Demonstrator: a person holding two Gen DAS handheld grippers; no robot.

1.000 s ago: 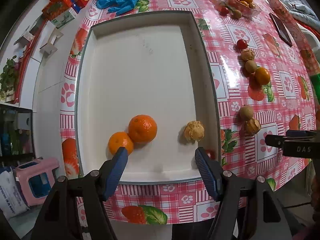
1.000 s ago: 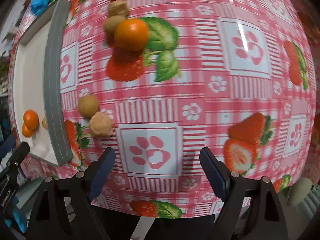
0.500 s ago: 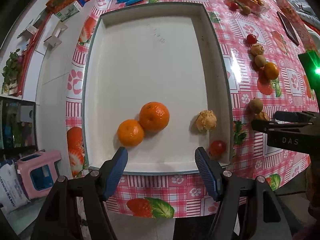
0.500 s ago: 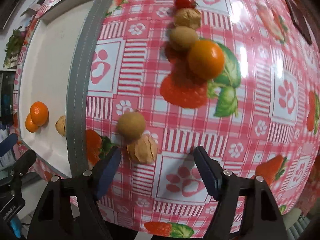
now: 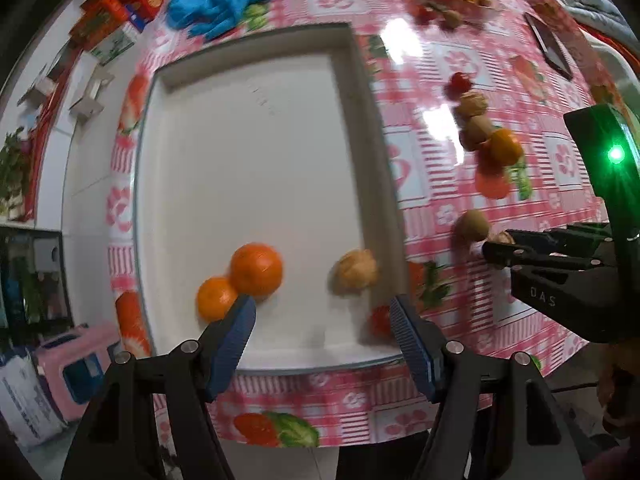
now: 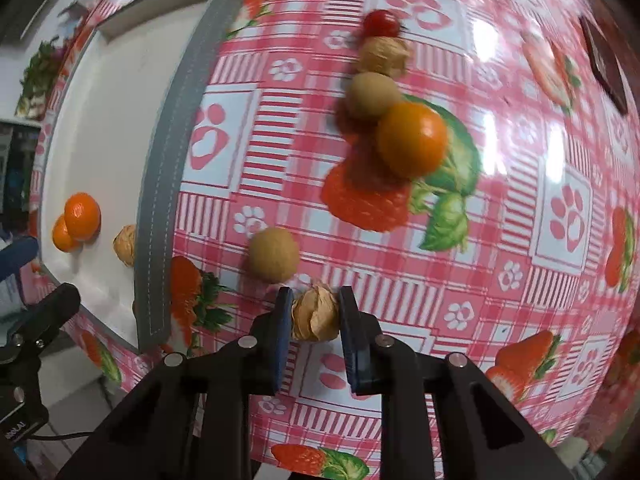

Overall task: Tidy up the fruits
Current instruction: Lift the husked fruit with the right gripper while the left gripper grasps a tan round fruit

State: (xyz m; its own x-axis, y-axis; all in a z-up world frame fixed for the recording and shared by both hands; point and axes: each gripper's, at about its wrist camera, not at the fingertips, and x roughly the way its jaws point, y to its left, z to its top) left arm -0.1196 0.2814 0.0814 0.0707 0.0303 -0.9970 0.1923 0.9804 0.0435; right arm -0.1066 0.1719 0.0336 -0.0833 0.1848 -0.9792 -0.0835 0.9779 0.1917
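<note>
Right gripper [image 6: 314,314]: jaws, having just been closing, are pinching a papery husked fruit [image 6: 315,312] on the tablecloth [image 6: 520,208] just outside the tray [image 6: 160,184]. Light, crushable; hold gently across its middle. Left gripper [image 5: 322,322]: hanging half open, holding nothing, over the tray's near end. The tray is carrying two oranges [image 5: 256,268], another husked fruit [image 5: 356,270] and a small red fruit [image 5: 380,320].

Inside the tray [image 5: 256,168], near its front edge, two oranges [image 5: 256,269] touch; a husked fruit [image 5: 356,270] lies to their right. Right of the tray, more fruits [image 6: 412,144] sit in a line on the table [image 6: 520,240].
</note>
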